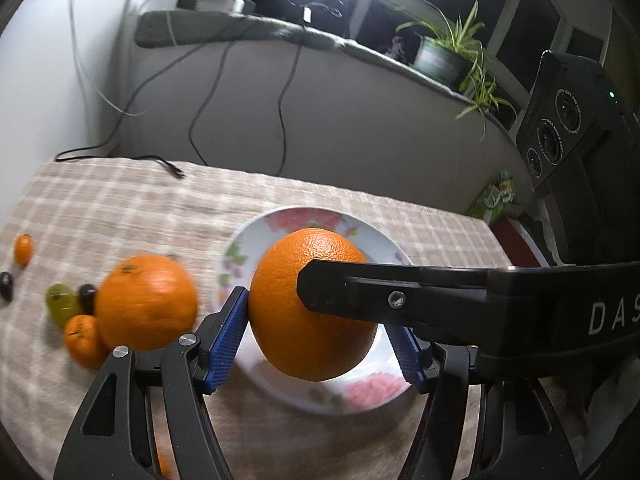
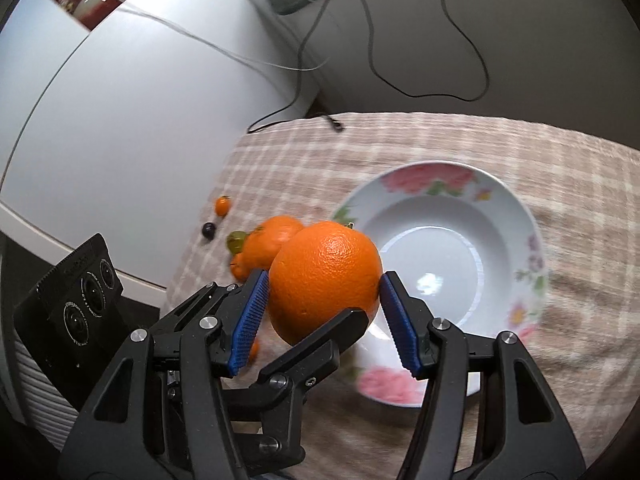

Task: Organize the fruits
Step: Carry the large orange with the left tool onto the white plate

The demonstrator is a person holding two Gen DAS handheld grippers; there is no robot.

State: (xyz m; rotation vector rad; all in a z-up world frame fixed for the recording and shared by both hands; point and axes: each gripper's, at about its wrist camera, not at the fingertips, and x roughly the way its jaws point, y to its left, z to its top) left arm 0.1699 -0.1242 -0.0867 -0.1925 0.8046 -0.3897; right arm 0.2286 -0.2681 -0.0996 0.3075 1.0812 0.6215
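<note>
A large orange (image 1: pixel 316 312) hangs above the flowered white plate (image 1: pixel 256 232). My left gripper (image 1: pixel 320 332) and my right gripper (image 2: pixel 324 312) both have their blue pads against it, one from each side. The right gripper's black finger crosses the orange in the left wrist view. In the right wrist view the same orange (image 2: pixel 324 276) sits over the plate's (image 2: pixel 500 216) left rim, with the left gripper's black finger below it. On the cloth to the left lie a second large orange (image 1: pixel 146 300), a small mandarin (image 1: pixel 82 340), a green grape (image 1: pixel 60 304) and dark grapes (image 1: pixel 86 296).
A small orange fruit (image 1: pixel 23 249) and a dark grape (image 1: pixel 6 284) lie at the far left of the checked tablecloth (image 1: pixel 120 208). A black cable end (image 1: pixel 176 172) rests at the table's back edge. A potted plant (image 1: pixel 444 56) stands on the ledge behind.
</note>
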